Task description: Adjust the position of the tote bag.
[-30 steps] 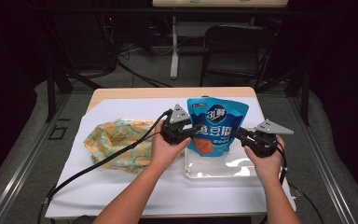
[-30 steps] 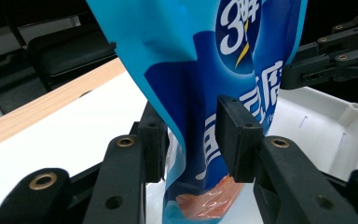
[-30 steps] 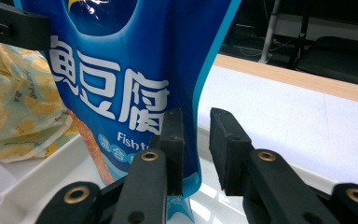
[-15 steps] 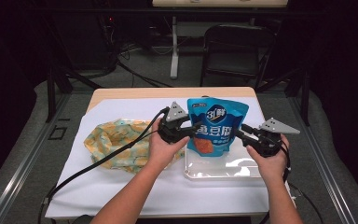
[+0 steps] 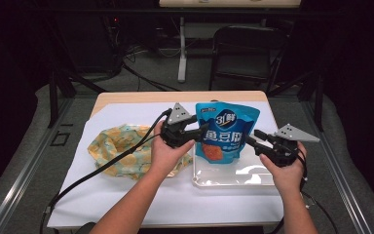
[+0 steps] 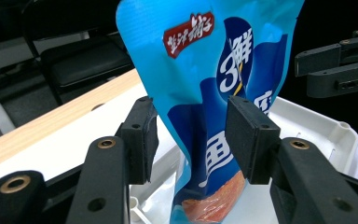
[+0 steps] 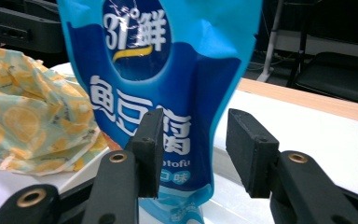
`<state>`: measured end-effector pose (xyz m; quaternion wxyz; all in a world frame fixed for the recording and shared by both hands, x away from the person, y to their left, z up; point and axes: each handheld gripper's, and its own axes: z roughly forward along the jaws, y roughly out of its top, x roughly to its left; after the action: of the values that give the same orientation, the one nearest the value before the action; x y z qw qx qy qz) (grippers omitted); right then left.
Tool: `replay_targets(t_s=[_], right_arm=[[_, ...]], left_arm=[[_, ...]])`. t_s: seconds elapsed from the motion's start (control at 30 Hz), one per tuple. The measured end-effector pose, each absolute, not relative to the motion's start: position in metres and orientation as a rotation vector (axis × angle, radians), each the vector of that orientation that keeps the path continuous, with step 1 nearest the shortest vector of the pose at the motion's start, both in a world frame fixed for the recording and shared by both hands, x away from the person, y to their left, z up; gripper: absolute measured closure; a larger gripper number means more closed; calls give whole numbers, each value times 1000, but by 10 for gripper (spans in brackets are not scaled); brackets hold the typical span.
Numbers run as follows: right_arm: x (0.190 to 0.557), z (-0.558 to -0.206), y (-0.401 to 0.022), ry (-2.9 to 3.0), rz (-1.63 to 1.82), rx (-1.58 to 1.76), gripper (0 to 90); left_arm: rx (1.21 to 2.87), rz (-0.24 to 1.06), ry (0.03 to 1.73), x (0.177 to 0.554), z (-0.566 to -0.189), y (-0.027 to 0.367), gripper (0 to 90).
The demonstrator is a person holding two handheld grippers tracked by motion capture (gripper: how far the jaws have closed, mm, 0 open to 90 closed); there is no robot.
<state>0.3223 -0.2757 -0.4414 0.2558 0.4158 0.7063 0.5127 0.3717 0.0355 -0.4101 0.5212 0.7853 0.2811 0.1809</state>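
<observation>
Blue and glossy, one snack pouch (image 5: 226, 132) is seen standing upright in a clear plastic tray (image 5: 233, 176), which is set on the white sheet covering the counter (image 5: 126, 195). White characters and an orange picture near the bottom are printed on the pouch, and nothing else can be made out in the tray.

The pouch is flanked by two grippers. The left gripper (image 5: 199, 131) is held at the pouch's left edge; in the left gripper view the fingers (image 6: 142, 135) are seen spread apart, with the pouch's edge between them but not pressed by either pad. The right gripper (image 5: 251, 138) is held at the pouch's right edge; in the right gripper view its fingers (image 7: 249, 149) are likewise released, the pouch's side lying between them without being squeezed. Both sets of jaws have just been opening.

One crumpled cloth (image 5: 119, 148), pale green with yellow citrus prints, is laid on the sheet to the left of the tray, partly under the left hand (image 5: 168, 153). One dark chair (image 5: 246, 48) is seen beyond the counter.
</observation>
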Motion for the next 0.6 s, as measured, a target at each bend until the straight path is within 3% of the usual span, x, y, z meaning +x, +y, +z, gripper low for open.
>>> replay_targets(t_s=[0.6], right_arm=[[312,-427,-274,1907,1416,1089,566]], left_arm=[[1861,459,680,362,-395,54,534]])
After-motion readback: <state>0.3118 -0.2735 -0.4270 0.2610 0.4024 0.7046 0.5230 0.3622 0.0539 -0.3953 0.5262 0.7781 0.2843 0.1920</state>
